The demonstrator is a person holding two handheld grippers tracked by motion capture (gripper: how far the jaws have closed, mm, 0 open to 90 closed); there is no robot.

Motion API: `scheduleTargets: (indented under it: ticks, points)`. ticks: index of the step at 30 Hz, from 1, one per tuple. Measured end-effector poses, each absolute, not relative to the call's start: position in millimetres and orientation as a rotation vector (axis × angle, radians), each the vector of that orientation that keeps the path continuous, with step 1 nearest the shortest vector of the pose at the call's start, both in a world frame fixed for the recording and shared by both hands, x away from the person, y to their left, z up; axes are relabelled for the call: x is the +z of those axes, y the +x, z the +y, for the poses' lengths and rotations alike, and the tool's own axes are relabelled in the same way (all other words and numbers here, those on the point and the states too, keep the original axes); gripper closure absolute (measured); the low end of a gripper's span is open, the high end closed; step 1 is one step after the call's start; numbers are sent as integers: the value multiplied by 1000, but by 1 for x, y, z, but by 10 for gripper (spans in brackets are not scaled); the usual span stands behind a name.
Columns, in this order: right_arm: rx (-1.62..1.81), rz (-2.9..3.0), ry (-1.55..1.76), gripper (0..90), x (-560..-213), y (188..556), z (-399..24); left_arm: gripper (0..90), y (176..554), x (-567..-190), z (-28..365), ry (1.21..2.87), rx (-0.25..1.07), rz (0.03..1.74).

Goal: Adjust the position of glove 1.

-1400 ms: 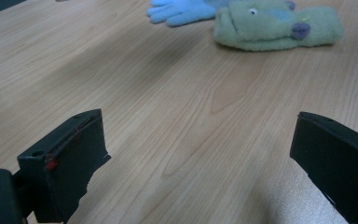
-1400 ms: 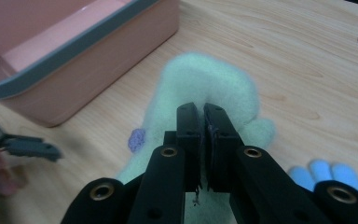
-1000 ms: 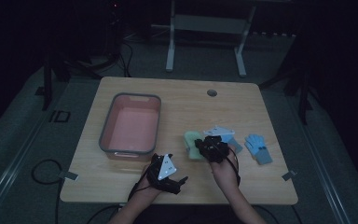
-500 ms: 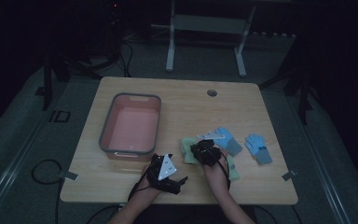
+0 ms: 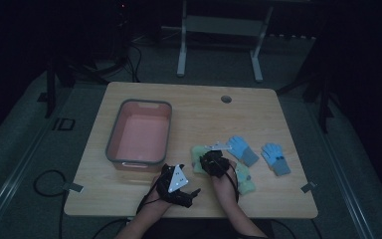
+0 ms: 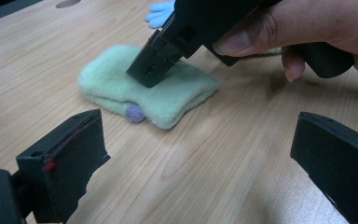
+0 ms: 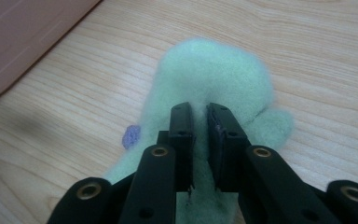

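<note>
Green mitten (image 7: 205,79) lying flat on the wooden surface (image 5: 199,112), just right of the pink bin (image 5: 140,130). Right gripper (image 7: 200,119) tips rest on the mitten, fingers (image 7: 181,126) having just parted slightly, fleece showing in the narrow gap. Left gripper (image 6: 200,149), fingers wide apart and holding nothing, sits near the mitten.

On the table (image 5: 139,199), the tub (image 5: 140,131) stands on the left half, and a fleece mitten (image 5: 197,158) lies just right of its near corner. A second fleece mitten (image 5: 245,182) lies nearer the front edge, to the right of the first. Two knit gloves (image 5: 242,150) (image 5: 275,159) lie side by side farther right, and a round hole (image 5: 226,99) sits near the table's far edge.

The right gripper (image 7: 200,119) rests on top of the first mitten (image 7: 214,79), with the left gripper (image 5: 191,191) on the table in front of the tub's near right corner.
</note>
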State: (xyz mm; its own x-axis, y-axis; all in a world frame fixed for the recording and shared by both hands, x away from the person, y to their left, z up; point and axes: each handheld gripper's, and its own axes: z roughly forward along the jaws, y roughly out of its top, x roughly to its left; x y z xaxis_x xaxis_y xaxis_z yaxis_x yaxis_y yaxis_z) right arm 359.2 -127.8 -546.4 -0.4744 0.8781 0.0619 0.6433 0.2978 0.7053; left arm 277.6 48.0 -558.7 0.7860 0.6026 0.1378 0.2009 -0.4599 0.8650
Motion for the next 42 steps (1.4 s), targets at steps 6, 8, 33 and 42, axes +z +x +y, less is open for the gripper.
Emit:
scheduleTargets:
  ticks: [6,8,33,42]
  points:
    - [984,2257,1309,610,-537,358,-130,31,278,-559,48,2036,537,598]
    - [1012,2269,1232,579,-523,358,-140,31,277,-559,48,2034,539,597]
    - [902,2451,1023,634,-520,325,-264,31,278,-559,47,2043,541,602]
    - [870,2448,1080,710,-539,321,-264,31,278,-559,47,2041,540,601]
